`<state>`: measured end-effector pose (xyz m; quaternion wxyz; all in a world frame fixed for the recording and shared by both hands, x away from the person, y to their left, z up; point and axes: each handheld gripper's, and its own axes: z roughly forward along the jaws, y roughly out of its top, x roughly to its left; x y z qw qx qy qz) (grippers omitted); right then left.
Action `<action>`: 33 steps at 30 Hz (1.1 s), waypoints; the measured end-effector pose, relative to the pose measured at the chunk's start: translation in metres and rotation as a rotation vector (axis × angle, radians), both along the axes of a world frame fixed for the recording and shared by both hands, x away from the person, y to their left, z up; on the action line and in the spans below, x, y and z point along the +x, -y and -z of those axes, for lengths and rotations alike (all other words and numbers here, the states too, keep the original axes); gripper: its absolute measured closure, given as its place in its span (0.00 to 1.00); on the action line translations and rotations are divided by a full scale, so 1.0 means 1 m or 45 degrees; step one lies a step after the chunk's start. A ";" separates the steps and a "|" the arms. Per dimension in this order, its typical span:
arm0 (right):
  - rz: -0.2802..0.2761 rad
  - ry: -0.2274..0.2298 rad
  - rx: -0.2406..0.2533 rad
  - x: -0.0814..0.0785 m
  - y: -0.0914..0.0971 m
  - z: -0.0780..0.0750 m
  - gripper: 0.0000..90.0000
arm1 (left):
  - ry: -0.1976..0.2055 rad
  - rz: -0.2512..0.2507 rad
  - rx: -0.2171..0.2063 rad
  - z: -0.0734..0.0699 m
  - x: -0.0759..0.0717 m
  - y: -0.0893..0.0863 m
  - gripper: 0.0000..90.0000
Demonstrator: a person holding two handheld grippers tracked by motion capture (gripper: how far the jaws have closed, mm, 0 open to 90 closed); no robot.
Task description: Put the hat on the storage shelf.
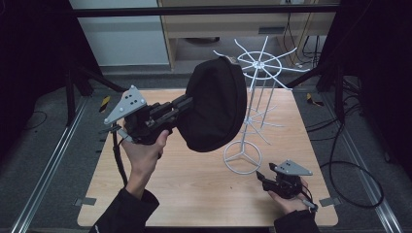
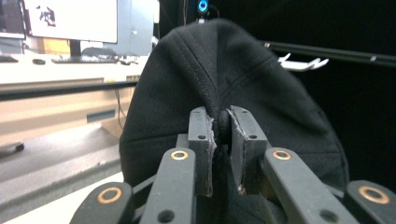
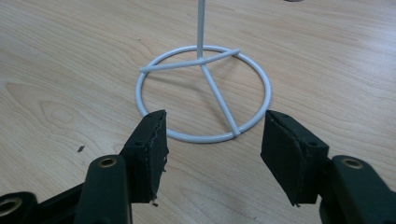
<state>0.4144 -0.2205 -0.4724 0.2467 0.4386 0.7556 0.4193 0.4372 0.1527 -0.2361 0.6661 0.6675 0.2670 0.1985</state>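
Wooden table (image 1: 194, 189) carries a white wire hat stand (image 1: 252, 97), its upper hooks partly hidden behind a black cap (image 1: 214, 104). This cap, a stitched fabric dome, hangs in the air beside the stand's top, clenched in the left gripper (image 2: 223, 140). Right gripper (image 3: 212, 149) rests low, jaws spread wide before the stand's ring base.

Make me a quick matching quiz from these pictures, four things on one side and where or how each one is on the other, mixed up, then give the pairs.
Things:
1. black cap
2. white wire stand
3. left gripper
4. right gripper

States:
A. open, low over the table by the stand's ring base
B. upright on the wooden table
C. held up in the air
D. shut on dark cloth

Pairs: 1-C, 2-B, 3-D, 4-A
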 end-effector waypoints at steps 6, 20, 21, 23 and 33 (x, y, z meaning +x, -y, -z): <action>-0.003 -0.005 0.007 0.000 0.000 0.000 0.45 | -0.034 -0.032 0.101 0.015 0.006 0.009 0.87; 0.000 -0.009 0.003 0.000 0.000 0.001 0.45 | -0.069 -0.057 0.153 0.028 0.015 0.016 0.81; 0.000 -0.010 0.005 0.000 0.000 0.001 0.45 | -0.070 -0.057 0.157 0.028 0.015 0.015 0.79; -0.002 -0.010 0.003 0.000 0.000 0.001 0.45 | -0.062 -0.070 0.175 0.030 0.014 0.014 0.75; 0.001 -0.009 0.002 0.000 0.000 0.001 0.45 | -0.040 -0.146 0.207 0.041 0.006 -0.008 0.54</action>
